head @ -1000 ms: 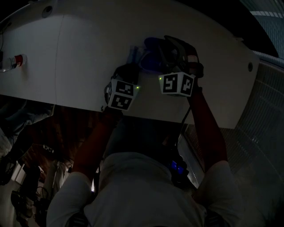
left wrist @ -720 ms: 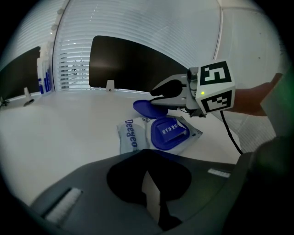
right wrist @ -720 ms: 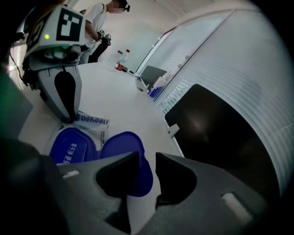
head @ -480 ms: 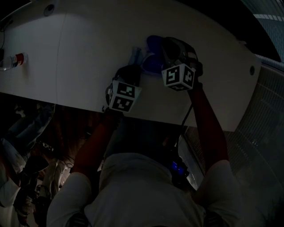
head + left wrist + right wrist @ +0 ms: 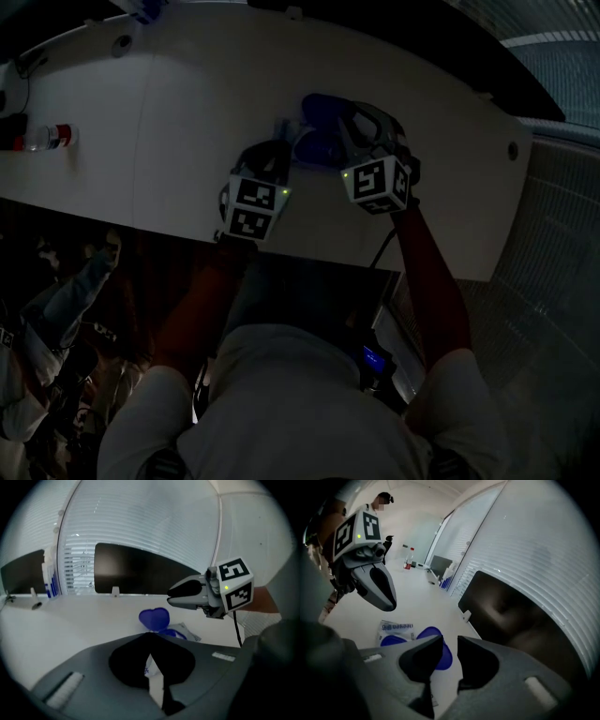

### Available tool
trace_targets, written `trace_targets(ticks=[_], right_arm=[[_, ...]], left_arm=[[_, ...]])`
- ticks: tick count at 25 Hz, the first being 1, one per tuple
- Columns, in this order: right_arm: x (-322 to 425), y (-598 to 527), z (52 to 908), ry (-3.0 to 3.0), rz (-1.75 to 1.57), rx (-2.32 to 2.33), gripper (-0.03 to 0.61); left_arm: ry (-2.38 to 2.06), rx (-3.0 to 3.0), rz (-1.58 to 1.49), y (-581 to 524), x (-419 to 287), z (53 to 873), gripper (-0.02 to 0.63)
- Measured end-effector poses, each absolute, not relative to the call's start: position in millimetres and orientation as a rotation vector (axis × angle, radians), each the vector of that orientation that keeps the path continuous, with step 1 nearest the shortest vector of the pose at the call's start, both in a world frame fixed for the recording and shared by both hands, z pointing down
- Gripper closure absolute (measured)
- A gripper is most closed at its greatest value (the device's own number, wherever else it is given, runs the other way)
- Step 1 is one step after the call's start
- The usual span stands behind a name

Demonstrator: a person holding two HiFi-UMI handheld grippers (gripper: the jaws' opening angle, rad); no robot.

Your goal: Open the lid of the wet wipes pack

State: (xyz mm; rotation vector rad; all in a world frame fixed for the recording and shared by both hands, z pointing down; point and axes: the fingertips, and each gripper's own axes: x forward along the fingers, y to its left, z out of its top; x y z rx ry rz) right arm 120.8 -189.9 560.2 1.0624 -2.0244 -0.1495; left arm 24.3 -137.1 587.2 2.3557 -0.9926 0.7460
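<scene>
The wet wipes pack (image 5: 298,142) lies flat on the white table (image 5: 187,122), its blue lid (image 5: 317,105) flipped up and open. In the left gripper view the lid (image 5: 153,618) stands upright behind the pack (image 5: 187,633). My left gripper (image 5: 150,637) is shut and hovers just above the pack's near end, apart from it (image 5: 388,605). My right gripper (image 5: 447,644) hangs over the lid (image 5: 442,657); its jaws are closing, with a gap and nothing between them. The head view shows both grippers, left (image 5: 279,145) and right (image 5: 345,117), flanking the pack.
A bottle with a red band (image 5: 42,138) stands at the table's far left. More bottles (image 5: 410,557) and blue containers (image 5: 49,581) line the far edge by a ribbed wall. A person (image 5: 56,300) stands below left of the table's near edge (image 5: 187,230).
My left gripper has lifted a little off the pack. The right gripper has rolled, so its marker cube shows a different tilt. The lid stays up.
</scene>
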Motion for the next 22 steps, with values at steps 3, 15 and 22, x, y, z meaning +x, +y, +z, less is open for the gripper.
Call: trace_targets(ticks=[3, 15, 22], right_arm=[[120.4, -171.8, 518.7, -2.072, -0.096, 1.158, 0.482], [108.6, -102.0, 306.4, -2.378, -0.173, 1.487, 0.577], [102.4, -39.9, 204.0, -2.561, -0.248, 1.686, 0.577]], left_arm=[[-1.011, 2.411, 0.693, -140.9, 28.8, 541.0, 0.612], [-1.04, 2.675, 0.344, -108.4, 59.7, 338.8, 0.612], [-0.984, 2.793, 0.035, -60.6, 66.9, 240.2, 0.612]])
